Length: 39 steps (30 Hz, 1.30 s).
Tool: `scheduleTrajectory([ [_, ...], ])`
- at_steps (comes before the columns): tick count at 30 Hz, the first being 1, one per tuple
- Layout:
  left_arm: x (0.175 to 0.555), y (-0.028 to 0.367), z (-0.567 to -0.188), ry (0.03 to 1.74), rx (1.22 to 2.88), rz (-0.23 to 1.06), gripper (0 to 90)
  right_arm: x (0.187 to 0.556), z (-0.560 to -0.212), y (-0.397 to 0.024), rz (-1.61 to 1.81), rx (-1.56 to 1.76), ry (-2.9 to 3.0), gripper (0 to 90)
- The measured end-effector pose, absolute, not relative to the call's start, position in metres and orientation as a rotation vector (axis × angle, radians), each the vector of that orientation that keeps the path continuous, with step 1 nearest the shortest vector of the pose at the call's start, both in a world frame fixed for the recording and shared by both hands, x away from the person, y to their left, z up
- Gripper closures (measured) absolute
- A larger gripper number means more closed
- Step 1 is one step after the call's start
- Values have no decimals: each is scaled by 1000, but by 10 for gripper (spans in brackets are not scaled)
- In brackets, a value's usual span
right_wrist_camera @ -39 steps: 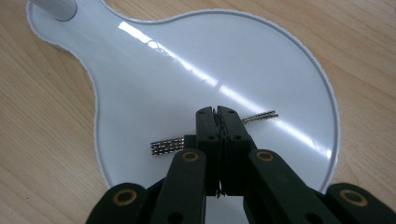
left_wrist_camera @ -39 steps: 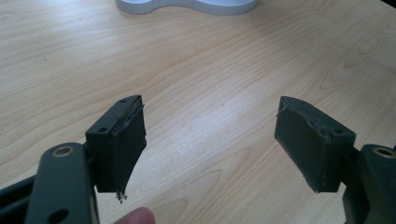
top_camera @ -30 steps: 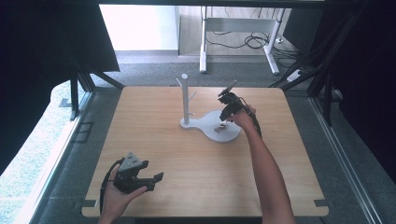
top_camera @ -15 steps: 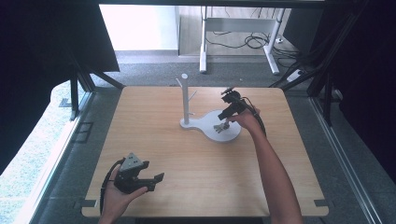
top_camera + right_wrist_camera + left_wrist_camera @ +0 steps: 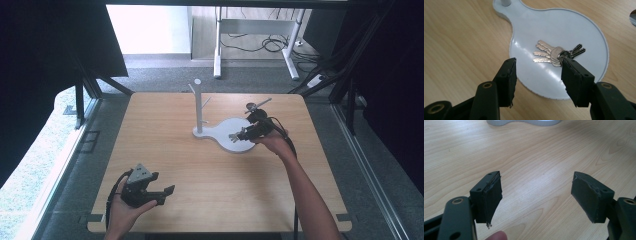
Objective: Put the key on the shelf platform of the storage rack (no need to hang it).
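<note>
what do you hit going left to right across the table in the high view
left gripper → white stand's post → bunch of keys on the stand's round tray → right gripper

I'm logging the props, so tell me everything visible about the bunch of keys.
The bunch of keys lies flat on the round white dish of the peg stand. Several silvery, toothed metal keys fan out to one side and two or three darker ones to the other, joined in the middle. The open right tongs hover close above them; one jaw overlaps the ring.

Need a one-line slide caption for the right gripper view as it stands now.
Open right tool poised over a bunch of silver keys lying on the round white tray of a stand on the light wooden table.
</note>
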<state>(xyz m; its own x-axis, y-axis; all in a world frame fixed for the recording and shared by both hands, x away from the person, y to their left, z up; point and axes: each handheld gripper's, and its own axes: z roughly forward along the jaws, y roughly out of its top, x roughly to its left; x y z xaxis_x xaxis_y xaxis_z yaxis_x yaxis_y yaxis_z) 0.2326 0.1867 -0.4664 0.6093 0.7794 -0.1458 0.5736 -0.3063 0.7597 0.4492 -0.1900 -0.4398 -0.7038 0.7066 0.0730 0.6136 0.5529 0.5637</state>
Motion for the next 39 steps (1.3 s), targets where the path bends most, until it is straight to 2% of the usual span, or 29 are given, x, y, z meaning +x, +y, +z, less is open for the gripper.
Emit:
scheduleTrajectory([
  [10, 232, 187, -466, 1074, 2013, 325, 250, 407, -446, -215, 979, 1057, 2636, 473],
  [28, 230, 185, -464, 1070, 2014, 331, 250, 343, -478, -257, 1089, 1101, 2604, 472],
  [39, 231, 183, -465, 1071, 2020, 329, 250, 324, -496, -272, 1083, 1144, 2568, 475],
])
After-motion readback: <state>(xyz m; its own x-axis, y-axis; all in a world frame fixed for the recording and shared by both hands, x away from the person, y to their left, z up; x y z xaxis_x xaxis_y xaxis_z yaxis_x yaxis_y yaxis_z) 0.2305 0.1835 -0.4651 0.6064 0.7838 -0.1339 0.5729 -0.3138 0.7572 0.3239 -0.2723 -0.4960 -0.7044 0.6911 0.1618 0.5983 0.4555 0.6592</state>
